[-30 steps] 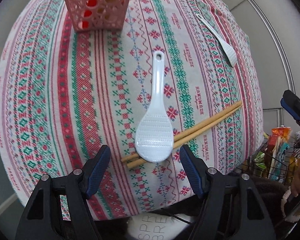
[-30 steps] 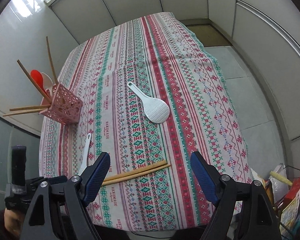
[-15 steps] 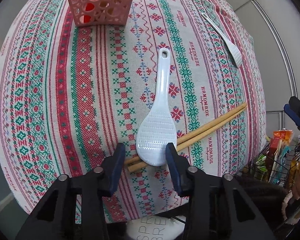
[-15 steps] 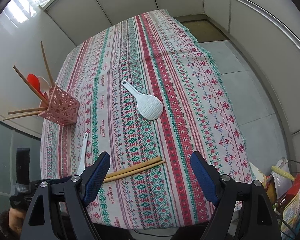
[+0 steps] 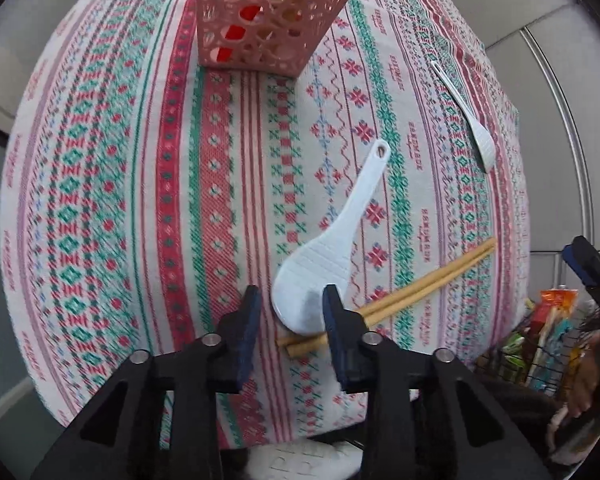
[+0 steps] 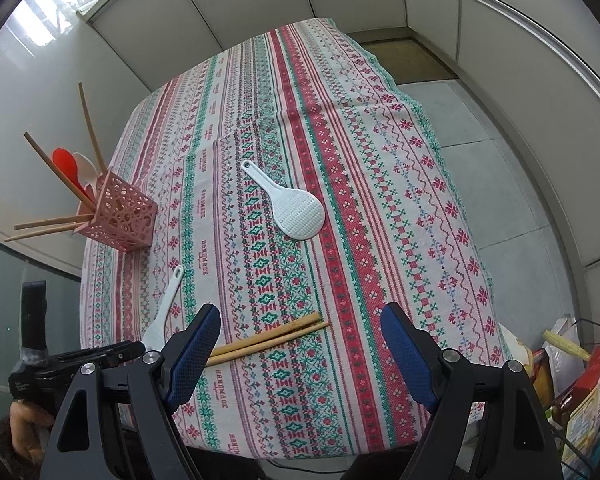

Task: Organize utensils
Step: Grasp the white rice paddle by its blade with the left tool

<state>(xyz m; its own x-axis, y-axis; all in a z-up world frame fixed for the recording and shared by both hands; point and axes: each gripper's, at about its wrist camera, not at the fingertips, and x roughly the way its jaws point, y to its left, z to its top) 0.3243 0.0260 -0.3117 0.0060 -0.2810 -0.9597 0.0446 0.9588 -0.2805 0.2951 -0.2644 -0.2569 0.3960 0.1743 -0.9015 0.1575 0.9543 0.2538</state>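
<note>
The word "HANDMADE" is woven repeatedly along the stripes of the tablecloth (image 6: 340, 208), seen also in the left wrist view (image 5: 148, 184). Partial letters are printed on a white surface (image 5: 300, 458) below the table edge, but cannot be read.

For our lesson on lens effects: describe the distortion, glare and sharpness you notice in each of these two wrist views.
Left wrist view: strong fisheye bulge rounds the striped tablecloth into a dome; the pink basket and cloth look slightly blurred, the black fingers crisper. Right wrist view: sharper overall; the wall rail bows into a curve, and bright window glare washes out the top left corner.
</note>
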